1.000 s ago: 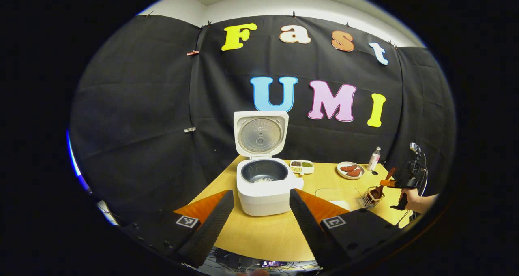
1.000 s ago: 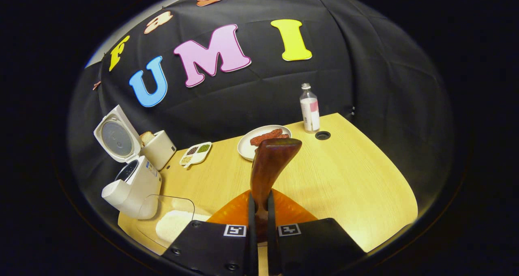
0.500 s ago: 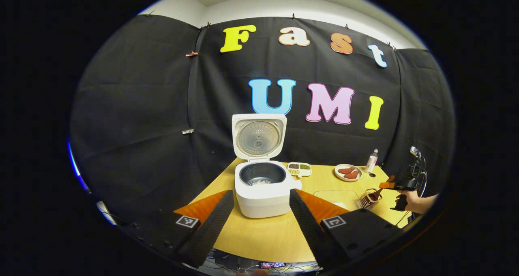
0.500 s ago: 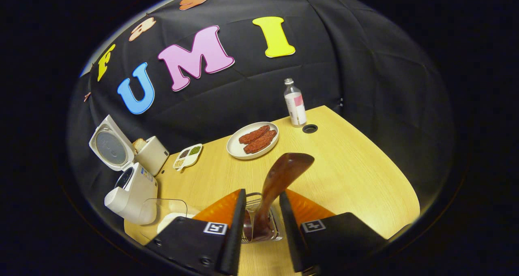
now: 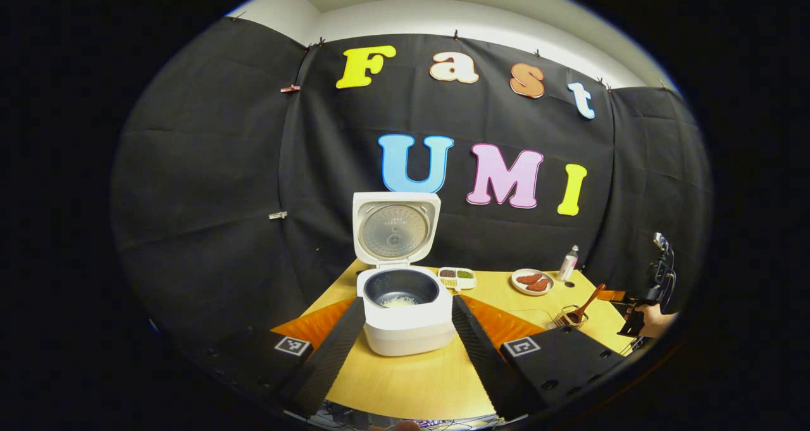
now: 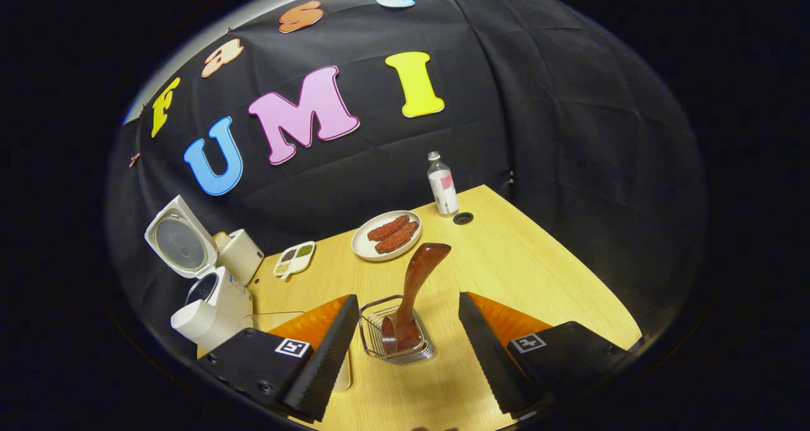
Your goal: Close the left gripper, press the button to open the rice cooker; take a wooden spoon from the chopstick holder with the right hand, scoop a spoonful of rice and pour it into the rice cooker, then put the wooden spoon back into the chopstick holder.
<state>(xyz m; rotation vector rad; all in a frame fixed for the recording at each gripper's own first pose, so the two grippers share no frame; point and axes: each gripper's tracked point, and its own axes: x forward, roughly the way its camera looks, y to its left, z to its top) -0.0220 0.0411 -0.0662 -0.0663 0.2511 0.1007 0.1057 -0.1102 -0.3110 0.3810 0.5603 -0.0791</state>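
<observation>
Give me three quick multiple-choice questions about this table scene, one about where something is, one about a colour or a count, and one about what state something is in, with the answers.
1. Where is the wooden spoon?
A. Standing in the chopstick holder
B. Lying on the plate
C. Inside the rice cooker

2. What colour is the rice cooker?
A. Red
B. White
C. Green

3. How does the right gripper stand?
A. Shut on the spoon
B. Shut on the bottle
C. Open, clear of the spoon

Answers:
1. A: the spoon's lower end sits in the wire holder and its handle leans out above the rim.
2. B: body and raised lid are both white.
3. C: in the right gripper view its fingers stand wide apart, either side of the holder, touching nothing.
</observation>
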